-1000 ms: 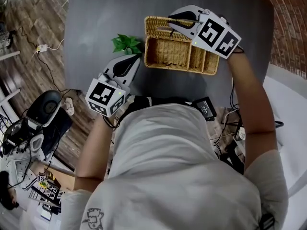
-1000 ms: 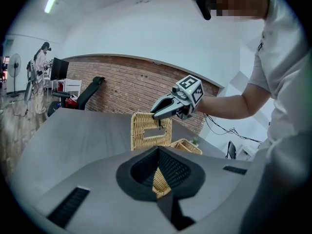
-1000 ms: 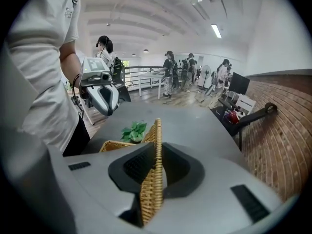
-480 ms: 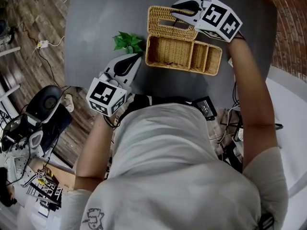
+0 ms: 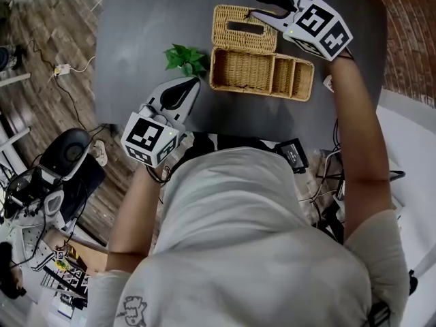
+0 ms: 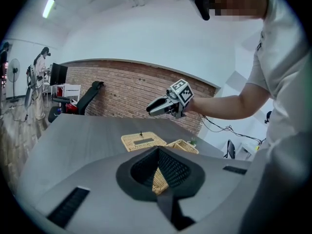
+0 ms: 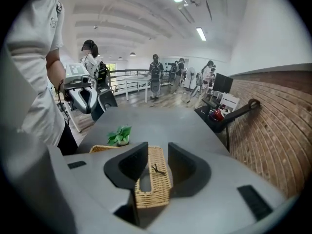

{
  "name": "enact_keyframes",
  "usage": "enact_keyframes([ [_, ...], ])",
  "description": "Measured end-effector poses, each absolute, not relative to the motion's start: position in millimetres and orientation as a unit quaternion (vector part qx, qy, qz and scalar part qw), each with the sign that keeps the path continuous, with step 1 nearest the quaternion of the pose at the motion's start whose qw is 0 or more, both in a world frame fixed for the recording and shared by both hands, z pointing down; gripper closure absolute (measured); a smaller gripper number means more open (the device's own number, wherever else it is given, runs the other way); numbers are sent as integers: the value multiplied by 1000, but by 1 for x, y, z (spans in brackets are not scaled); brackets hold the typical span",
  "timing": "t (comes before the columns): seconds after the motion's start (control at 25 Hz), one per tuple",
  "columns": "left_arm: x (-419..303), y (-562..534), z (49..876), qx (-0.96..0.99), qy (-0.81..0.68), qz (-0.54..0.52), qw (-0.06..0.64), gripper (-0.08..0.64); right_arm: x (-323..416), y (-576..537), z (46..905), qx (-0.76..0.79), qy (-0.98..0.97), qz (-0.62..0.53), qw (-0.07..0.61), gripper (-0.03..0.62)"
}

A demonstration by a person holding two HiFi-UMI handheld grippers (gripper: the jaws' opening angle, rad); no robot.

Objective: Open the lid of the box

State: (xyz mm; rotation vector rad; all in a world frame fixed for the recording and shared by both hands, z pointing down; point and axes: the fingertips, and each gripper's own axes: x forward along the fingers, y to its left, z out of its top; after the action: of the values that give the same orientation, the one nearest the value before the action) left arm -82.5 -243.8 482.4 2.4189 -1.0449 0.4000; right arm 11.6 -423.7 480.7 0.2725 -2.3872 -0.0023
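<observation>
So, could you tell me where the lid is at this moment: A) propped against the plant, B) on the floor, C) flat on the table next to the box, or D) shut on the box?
C: the lid lies flat on the table right behind the open box, whose compartments show.

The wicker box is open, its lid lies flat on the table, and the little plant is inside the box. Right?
No. The little plant stands on the table beside the wicker box, not inside it, as the head view shows. The box is open, its lid flat on the table.
</observation>
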Motion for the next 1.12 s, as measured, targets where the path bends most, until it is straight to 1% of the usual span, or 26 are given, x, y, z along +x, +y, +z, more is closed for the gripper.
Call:
enact_keyframes([
  [0.32,-96,-223,448,903,-355,134,199,548,21,-377,439,183,-920,-7,347,459],
  [0.52,-106,-191,416,919,-333,121,170,548,18,-309,416,216,-920,-1,328,459],
  [0.68,-119,-177,408,930,-317,111,147,548,7,-269,417,247,-919,8,306,462],
  [1.12,-140,-129,362,950,-294,66,81,548,-21,-165,385,318,-920,-6,228,513],
])
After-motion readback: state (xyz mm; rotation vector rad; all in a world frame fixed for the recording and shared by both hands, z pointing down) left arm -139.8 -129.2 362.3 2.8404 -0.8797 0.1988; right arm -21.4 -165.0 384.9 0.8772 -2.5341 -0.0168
